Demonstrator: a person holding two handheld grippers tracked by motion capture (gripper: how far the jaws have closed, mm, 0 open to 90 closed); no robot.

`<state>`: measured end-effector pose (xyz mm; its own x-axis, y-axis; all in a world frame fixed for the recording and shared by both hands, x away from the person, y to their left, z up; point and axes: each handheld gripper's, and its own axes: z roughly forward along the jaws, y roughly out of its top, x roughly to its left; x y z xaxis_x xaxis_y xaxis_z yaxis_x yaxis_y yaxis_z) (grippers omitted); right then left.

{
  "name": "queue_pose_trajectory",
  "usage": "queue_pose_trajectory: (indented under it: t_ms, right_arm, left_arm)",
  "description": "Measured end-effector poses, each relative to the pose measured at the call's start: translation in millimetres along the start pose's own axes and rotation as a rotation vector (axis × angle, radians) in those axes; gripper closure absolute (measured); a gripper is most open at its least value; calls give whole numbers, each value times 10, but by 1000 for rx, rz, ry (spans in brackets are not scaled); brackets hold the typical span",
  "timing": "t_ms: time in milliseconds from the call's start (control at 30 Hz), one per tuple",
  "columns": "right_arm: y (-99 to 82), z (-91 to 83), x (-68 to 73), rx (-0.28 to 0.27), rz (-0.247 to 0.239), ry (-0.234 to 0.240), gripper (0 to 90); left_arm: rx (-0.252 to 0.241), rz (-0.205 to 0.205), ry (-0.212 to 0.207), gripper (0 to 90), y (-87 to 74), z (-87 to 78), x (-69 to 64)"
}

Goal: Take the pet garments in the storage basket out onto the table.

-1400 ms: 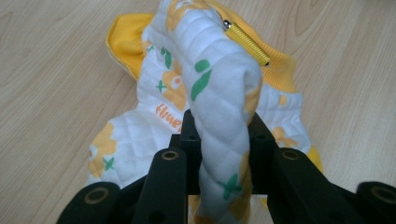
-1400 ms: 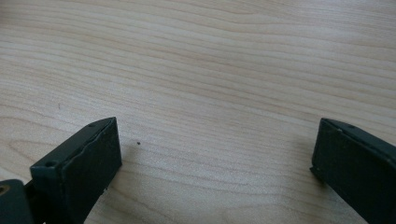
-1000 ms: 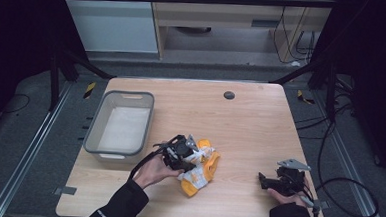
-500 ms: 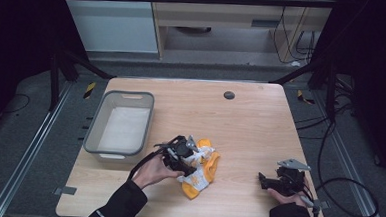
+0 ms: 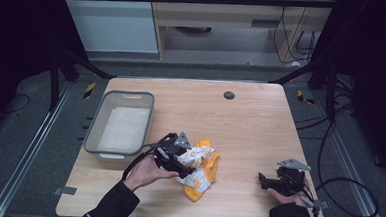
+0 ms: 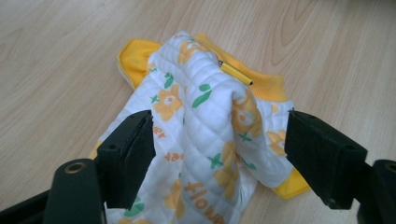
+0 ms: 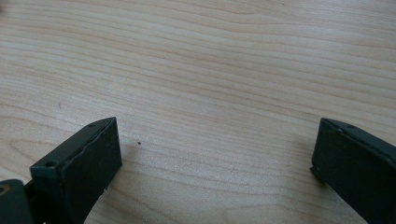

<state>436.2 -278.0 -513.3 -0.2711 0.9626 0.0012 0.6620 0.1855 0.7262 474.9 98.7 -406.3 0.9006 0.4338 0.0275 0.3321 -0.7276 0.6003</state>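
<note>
Yellow-and-white quilted cloth (image 6: 205, 135) bunched on wooden table (image 5: 250, 126) | left gripper (image 6: 219, 149) fingers just opening, cloth between (pads apart) | right gripper (image 7: 215, 163) fingers wide over bare wood

Grey bin (image 5: 95, 133) at table (image 5: 250, 121) left; dark disc (image 5: 228, 95) (maybe a grommet) far edge.

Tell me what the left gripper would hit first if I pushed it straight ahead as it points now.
The left gripper would first meet the quilted floral garment, bunched between its open jaws, which have just been opening. Bare wooden table lies beyond.
</note>
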Motion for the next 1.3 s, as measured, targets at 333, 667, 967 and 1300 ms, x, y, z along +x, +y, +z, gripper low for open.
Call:
queue_pose_trajectory:
  t_ms: [333,667,967,1300]
  right_arm:
    - [0,0,0,0,0,0,15]
    - [0,0,0,-1,0,1,15]
    - [0,0,1,0,1,0,15]
    - [0,0,0,0,-1,0,15]
  left_arm:
    - [-76,-19,34,227,-80,-202,3]
    - [-185,-82,107,223,-350,-370,34]
    - [-263,-137,171,237,-637,-564,89]
    - [-356,-230,270,251,-989,-779,145]
